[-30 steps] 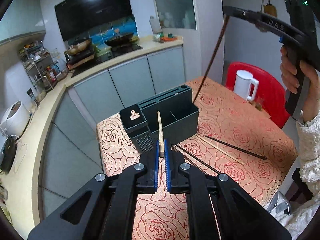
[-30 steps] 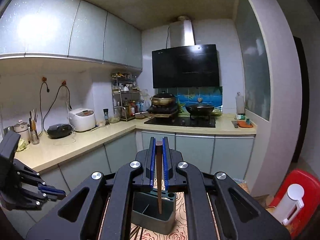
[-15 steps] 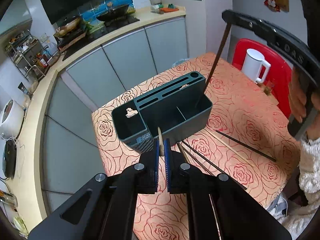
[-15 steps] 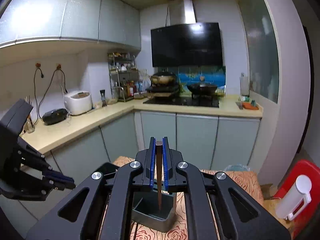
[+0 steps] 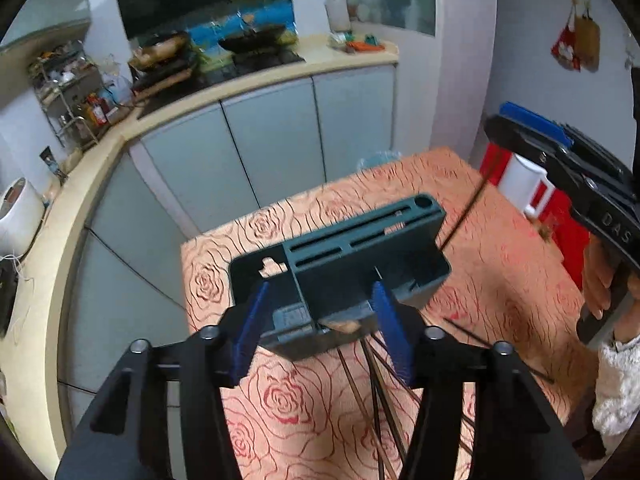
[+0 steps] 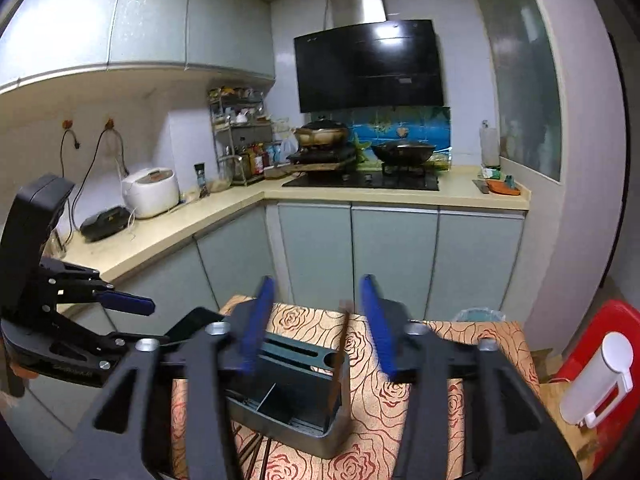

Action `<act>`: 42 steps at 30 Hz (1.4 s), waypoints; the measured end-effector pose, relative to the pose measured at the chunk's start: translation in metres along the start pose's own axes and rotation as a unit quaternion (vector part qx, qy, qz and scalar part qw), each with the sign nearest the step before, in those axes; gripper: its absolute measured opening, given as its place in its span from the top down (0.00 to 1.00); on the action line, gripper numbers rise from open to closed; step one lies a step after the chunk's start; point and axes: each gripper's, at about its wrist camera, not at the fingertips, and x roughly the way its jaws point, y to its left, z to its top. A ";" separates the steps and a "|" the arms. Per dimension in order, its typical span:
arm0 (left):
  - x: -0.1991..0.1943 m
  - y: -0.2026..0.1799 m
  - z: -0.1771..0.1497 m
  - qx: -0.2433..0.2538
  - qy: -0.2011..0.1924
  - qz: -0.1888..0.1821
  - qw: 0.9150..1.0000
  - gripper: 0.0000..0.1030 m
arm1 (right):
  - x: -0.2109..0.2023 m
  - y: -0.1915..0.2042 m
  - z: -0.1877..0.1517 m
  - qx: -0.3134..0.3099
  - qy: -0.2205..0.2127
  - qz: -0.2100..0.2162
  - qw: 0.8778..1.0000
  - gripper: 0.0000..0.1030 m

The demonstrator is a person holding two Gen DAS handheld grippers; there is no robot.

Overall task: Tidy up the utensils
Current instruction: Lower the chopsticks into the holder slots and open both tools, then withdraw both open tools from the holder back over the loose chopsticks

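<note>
A dark teal utensil holder stands on the rose-patterned table; it also shows in the right wrist view. My left gripper is open just above the holder's near edge, and a light wooden chopstick end shows blurred between its jaws. My right gripper is open above the holder; it also shows in the left wrist view. A dark brown chopstick stands in the holder's right compartment, free of the pads; it also shows in the left wrist view.
Several dark and light chopsticks lie on the table in front of the holder. A white kettle sits on a red chair at the right. Kitchen counter and cabinets run behind the table.
Both grippers opened. The light chopstick dropped from the left pads toward the holder. The dark chopstick left the right pads and now stands in the holder. The left gripper moved closer.
</note>
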 end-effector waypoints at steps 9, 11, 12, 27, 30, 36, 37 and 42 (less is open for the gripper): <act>-0.032 0.011 -0.018 -0.047 -0.084 0.008 0.995 0.32 | -0.034 -0.003 0.003 -0.009 -0.031 -0.014 0.999 0.54; -0.037 0.010 -0.028 -0.055 -0.097 0.012 0.994 0.32 | -0.044 -0.004 0.001 -0.013 -0.036 -0.015 0.999 0.54; -0.038 0.008 -0.035 -0.056 -0.103 0.014 0.993 0.32 | -0.050 -0.004 -0.001 -0.013 -0.037 -0.016 0.999 0.54; -0.032 -0.004 -0.148 -0.091 -0.107 0.032 0.990 0.31 | -0.103 -0.001 -0.080 -0.021 -0.018 -0.039 0.999 0.54; -0.027 -0.007 -0.173 -0.098 -0.094 0.027 0.990 0.31 | -0.110 -0.001 -0.103 -0.020 -0.006 -0.042 0.999 0.54; -0.019 -0.009 -0.217 -0.115 -0.075 0.029 0.990 0.31 | -0.119 -0.004 -0.143 -0.005 0.021 -0.051 0.998 0.54; -0.019 -0.009 -0.224 -0.117 -0.074 0.030 0.990 0.31 | -0.120 -0.005 -0.150 -0.003 0.027 -0.052 0.998 0.54; -0.019 -0.016 -0.255 -0.117 -0.064 0.031 0.991 0.31 | -0.128 -0.007 -0.176 0.010 0.047 -0.054 0.997 0.54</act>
